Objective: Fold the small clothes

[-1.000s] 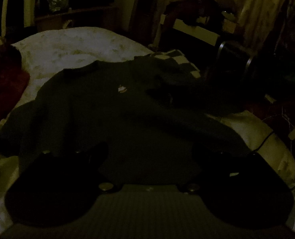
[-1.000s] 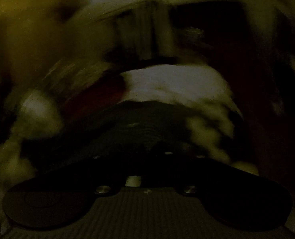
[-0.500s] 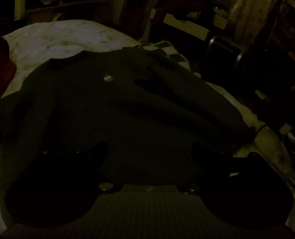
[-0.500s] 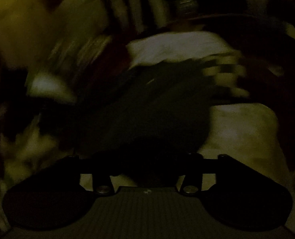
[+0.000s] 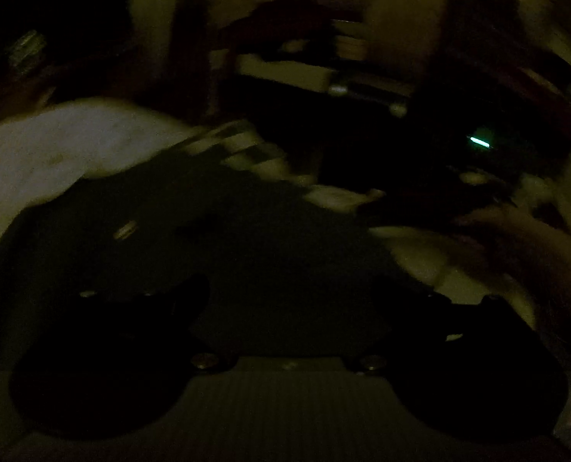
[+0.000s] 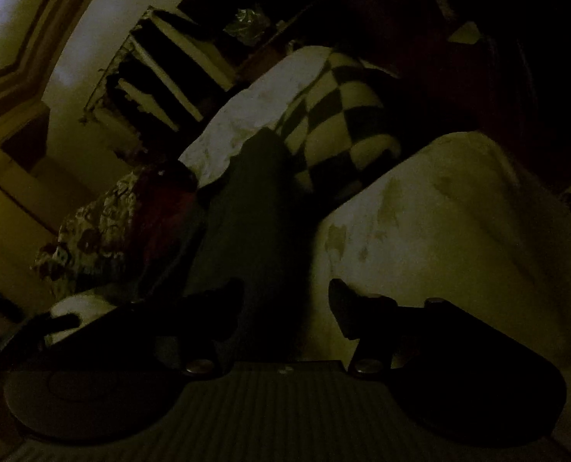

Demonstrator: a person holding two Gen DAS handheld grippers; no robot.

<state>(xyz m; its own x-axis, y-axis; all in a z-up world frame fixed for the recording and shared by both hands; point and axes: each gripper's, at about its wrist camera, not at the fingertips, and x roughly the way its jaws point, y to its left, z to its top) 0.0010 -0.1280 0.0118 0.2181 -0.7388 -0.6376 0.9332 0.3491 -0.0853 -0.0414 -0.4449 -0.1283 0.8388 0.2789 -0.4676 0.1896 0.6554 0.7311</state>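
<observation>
A dark sweater with a small pale chest logo lies spread on the pale bed sheet. In the blurred left wrist view my left gripper hovers over the sweater's lower part. Its jaws are opening wide and nothing is pinched between them. The right wrist view is rolled sideways, and there a dark strip of the sweater runs up from between the fingers. My right gripper is low over that edge, its jaws closing slightly. Cloth lies between the jaws, but the pads do not press on it.
A black-and-white checkered cloth lies beyond the sweater, and a red patterned cloth sits beside it. The sheet spreads to the right. A person's hand is blurred at the right. Dark furniture with a green light stands behind the bed.
The left view has swung sideways and blurred, and a hand has come in at its right. The right gripper went from shut to wide open, rolled, and dropped toward the sweater's edge.
</observation>
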